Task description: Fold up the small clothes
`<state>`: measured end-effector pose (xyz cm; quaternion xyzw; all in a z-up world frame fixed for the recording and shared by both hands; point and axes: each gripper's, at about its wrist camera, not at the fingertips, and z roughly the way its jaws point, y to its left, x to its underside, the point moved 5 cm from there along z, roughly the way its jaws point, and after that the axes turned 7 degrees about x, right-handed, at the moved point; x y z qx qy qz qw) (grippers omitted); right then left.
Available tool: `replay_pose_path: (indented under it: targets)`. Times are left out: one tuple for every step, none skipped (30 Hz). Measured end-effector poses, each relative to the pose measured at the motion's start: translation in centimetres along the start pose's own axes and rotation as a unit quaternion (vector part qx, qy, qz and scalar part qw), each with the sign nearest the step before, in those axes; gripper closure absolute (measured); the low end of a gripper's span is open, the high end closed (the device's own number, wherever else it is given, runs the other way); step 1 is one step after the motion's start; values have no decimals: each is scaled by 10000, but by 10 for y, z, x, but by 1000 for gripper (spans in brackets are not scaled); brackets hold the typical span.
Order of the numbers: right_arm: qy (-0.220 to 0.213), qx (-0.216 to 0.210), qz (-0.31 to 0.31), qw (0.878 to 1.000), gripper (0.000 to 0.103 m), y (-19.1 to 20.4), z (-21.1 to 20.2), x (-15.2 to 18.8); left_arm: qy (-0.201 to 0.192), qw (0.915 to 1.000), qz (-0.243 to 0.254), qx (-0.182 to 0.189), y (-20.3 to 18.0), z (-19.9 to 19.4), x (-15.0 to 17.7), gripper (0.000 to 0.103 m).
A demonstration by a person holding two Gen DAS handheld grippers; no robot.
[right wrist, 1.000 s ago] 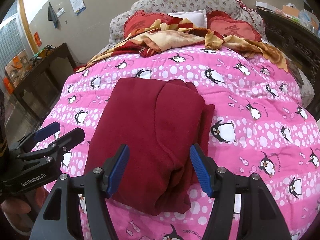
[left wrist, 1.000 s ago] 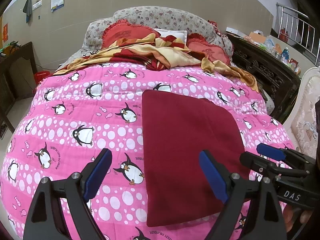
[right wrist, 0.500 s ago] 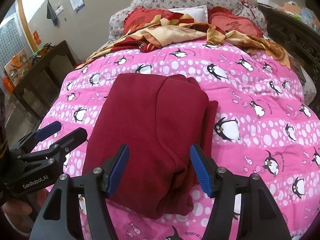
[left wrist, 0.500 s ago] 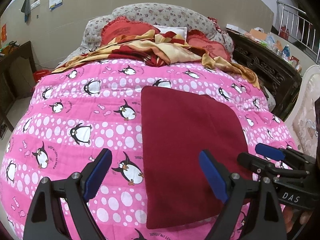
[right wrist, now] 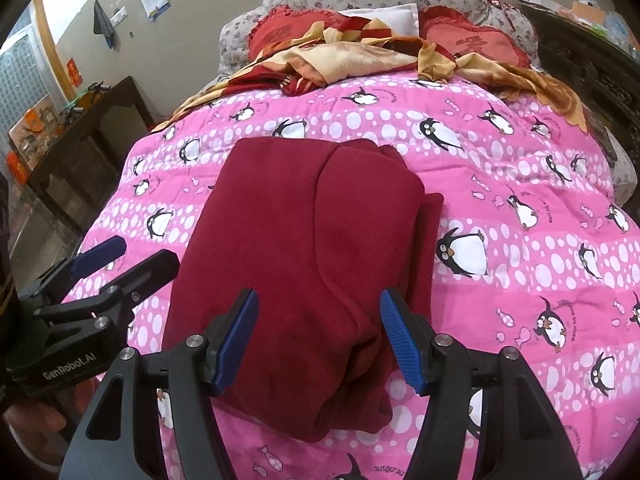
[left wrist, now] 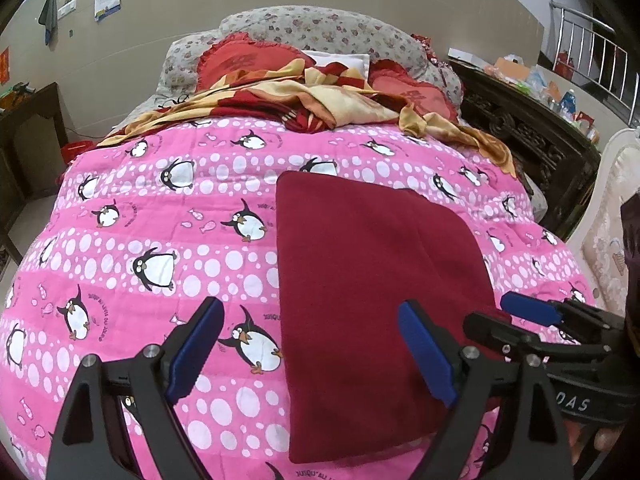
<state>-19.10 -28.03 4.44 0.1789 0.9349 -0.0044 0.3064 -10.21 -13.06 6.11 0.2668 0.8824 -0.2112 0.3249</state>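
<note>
A dark red garment (left wrist: pixel 372 296) lies folded into a long rectangle on the pink penguin quilt (left wrist: pixel 168 248); it also shows in the right wrist view (right wrist: pixel 304 272), with folded layers along its right side. My left gripper (left wrist: pixel 312 348) is open and empty above the garment's near left edge. My right gripper (right wrist: pixel 318 336) is open and empty above the garment's near end. Each gripper shows in the other's view, the right one (left wrist: pixel 520 320) at the garment's right edge, the left one (right wrist: pixel 120 260) at its left edge.
A red and yellow blanket (left wrist: pixel 320 100) and red pillows (left wrist: pixel 248 60) lie at the head of the bed. A dark carved wooden cabinet (left wrist: pixel 532 136) stands to the right, a dark table (right wrist: pixel 80 136) to the left. A cream chair (left wrist: pixel 612 216) stands at the near right.
Both grippers have risen and drawn back a little from the garment. Both stay open and the garment has not moved.
</note>
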Motion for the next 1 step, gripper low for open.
replay_pose_path:
  targets:
    - [-2, 5, -8, 10000, 22, -2, 0, 0, 13, 10000, -18, -18, 1, 0, 0, 11]
